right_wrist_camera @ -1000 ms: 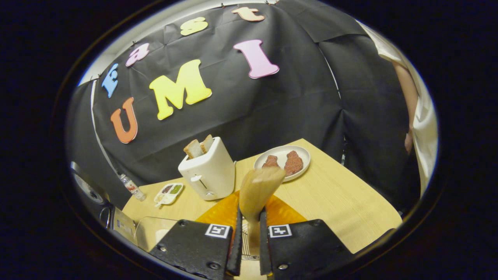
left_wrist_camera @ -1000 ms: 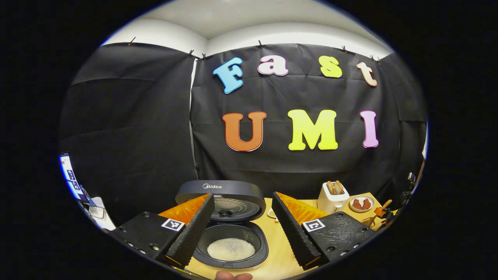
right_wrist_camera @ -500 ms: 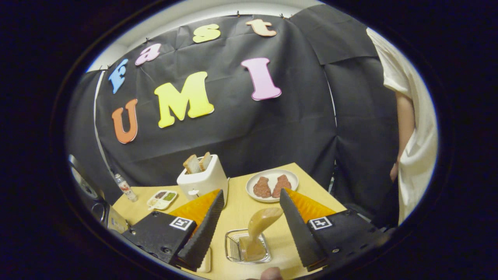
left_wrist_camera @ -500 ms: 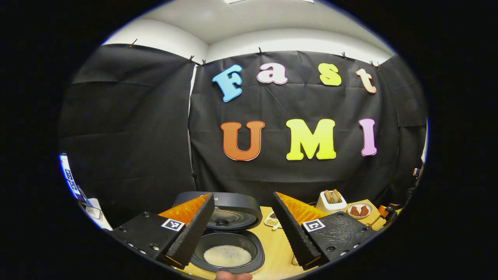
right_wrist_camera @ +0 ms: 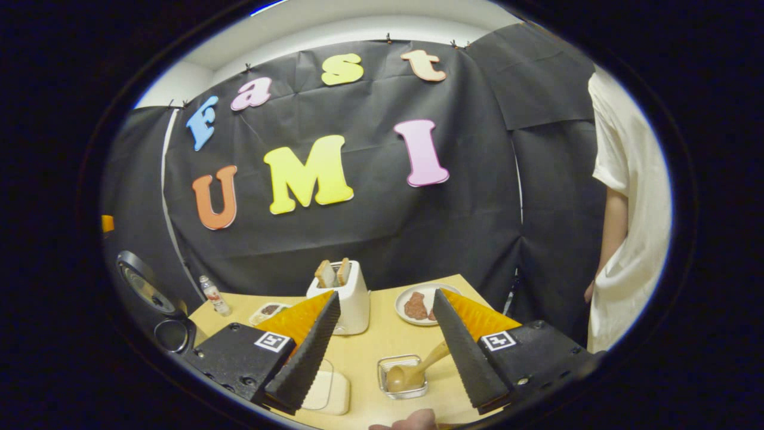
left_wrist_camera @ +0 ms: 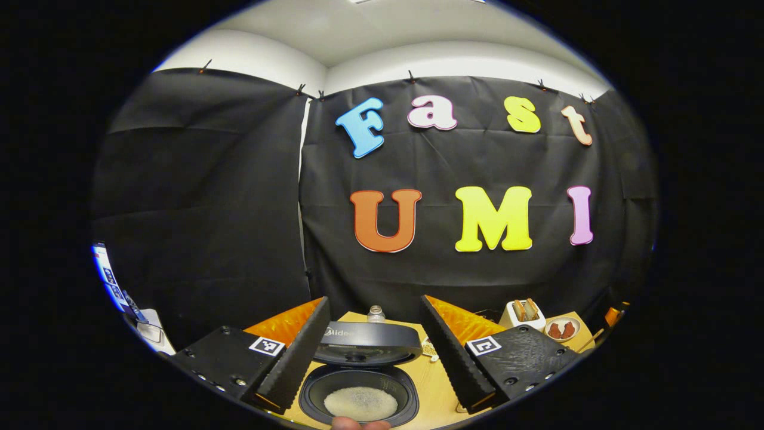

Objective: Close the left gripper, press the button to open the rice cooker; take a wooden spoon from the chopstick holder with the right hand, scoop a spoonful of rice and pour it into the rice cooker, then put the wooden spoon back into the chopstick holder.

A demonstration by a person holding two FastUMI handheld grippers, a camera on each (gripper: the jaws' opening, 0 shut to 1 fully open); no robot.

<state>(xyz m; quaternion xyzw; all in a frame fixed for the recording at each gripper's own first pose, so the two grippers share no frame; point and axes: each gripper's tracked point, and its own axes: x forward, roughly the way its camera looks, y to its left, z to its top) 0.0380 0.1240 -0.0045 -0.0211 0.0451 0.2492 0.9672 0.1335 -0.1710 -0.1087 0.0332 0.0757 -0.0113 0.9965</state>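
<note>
One rice cooker (left_wrist_camera: 358, 394), one wooden spoon (right_wrist_camera: 412, 371), one toaster (right_wrist_camera: 351, 296), two tongs (right_wrist_camera: 389, 352)

This is a staged recording booth dressed as a small kitchen, not a real home. Black cloth (left_wrist_camera: 203, 197) clipped along its top edge hangs as walls across the middle of both views, with plain white room wall (left_wrist_camera: 453, 57) and ceiling above it. At the bottom of the frames a light wooden bench (right_wrist_camera: 370, 352) carries kitchen props: an open dark rice cooker (left_wrist_camera: 358, 394) holding white rice, a white toaster (right_wrist_camera: 352, 295) with two bread slices, and a white plate with brown food pieces (right_wrist_camera: 418, 304). A lit screen (left_wrist_camera: 110, 278) glows at the left gripper view's left edge.
</note>
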